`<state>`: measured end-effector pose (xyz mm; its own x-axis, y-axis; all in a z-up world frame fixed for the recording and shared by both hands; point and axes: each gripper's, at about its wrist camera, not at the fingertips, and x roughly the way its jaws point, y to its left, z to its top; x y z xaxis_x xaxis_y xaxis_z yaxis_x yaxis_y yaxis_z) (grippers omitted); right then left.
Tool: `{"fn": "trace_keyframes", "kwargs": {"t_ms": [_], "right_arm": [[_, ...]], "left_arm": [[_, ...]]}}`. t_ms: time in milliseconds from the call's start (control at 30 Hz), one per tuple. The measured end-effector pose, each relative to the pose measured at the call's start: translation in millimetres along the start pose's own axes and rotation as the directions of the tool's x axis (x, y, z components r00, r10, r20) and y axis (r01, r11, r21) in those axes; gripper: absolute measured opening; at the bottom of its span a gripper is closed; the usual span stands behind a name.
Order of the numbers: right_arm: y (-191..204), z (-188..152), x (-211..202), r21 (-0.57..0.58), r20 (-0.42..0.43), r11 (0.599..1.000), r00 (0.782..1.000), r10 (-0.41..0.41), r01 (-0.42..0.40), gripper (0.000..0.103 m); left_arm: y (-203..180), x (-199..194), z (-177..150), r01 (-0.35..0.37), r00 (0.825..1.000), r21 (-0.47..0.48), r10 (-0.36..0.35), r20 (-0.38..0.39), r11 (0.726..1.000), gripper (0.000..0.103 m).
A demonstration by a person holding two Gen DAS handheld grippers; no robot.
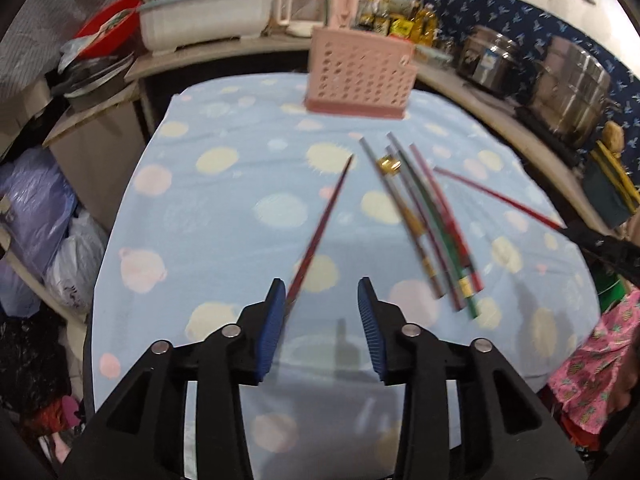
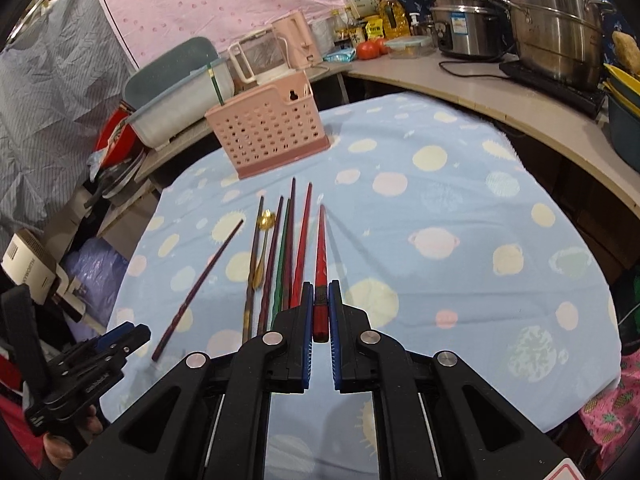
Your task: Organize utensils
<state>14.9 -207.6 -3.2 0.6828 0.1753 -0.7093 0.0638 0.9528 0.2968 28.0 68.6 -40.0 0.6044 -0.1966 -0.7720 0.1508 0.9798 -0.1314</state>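
Observation:
A pink perforated utensil holder (image 1: 360,74) (image 2: 269,133) stands at the far side of the blue cloth, one green chopstick (image 2: 215,85) upright in it. My right gripper (image 2: 320,300) is shut on a red chopstick (image 2: 320,252) (image 1: 496,196), lifted above the cloth. Several chopsticks (image 2: 280,256) (image 1: 432,220) and a gold spoon (image 2: 264,236) (image 1: 389,165) lie bundled on the cloth. A dark red chopstick (image 1: 320,232) (image 2: 200,286) lies apart. My left gripper (image 1: 322,300) is open, its left finger (image 1: 276,300) right at that chopstick's near end.
The table has a blue spotted cloth (image 1: 240,208) (image 2: 460,240). Behind it a counter holds steel pots (image 2: 556,20), a cooker (image 2: 464,24), bottles, a pink kettle (image 2: 298,38) and a grey tub (image 1: 204,12). Bags (image 1: 36,208) crowd the floor at left.

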Motion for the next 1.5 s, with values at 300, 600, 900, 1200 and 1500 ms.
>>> {"fn": "trace_keyframes", "kwargs": {"t_ms": [300,600,900,1200,1500], "right_arm": [[2.7,-10.7,11.0,0.001,-0.041,1.000,0.999,-0.003,0.003,0.007],[5.0,-10.5,14.9,-0.005,-0.051,1.000,0.999,-0.009,0.009,0.007],[7.1,-3.2,3.3,-0.007,-0.016,1.000,1.000,-0.001,0.001,0.007],[10.6,38.8,-28.0,-0.025,0.114,1.000,0.993,0.021,-0.018,0.007],[19.8,97.2,-44.5,-0.065,0.237,0.998,0.971,0.038,-0.023,0.007]], "left_arm": [[17.7,30.7,-16.3,-0.018,0.998,-0.017,0.017,-0.067,1.000,0.036],[19.9,32.7,-16.7,-0.008,0.999,-0.020,0.007,-0.052,1.000,0.011],[8.2,6.8,-4.9,0.024,1.000,-0.010,-0.024,-0.015,1.000,0.007],[-8.7,-52.0,56.7,0.056,0.986,0.004,-0.056,0.160,0.998,0.007],[-33.1,-74.0,129.1,0.069,0.953,0.051,-0.081,0.290,0.996,0.007]]}}
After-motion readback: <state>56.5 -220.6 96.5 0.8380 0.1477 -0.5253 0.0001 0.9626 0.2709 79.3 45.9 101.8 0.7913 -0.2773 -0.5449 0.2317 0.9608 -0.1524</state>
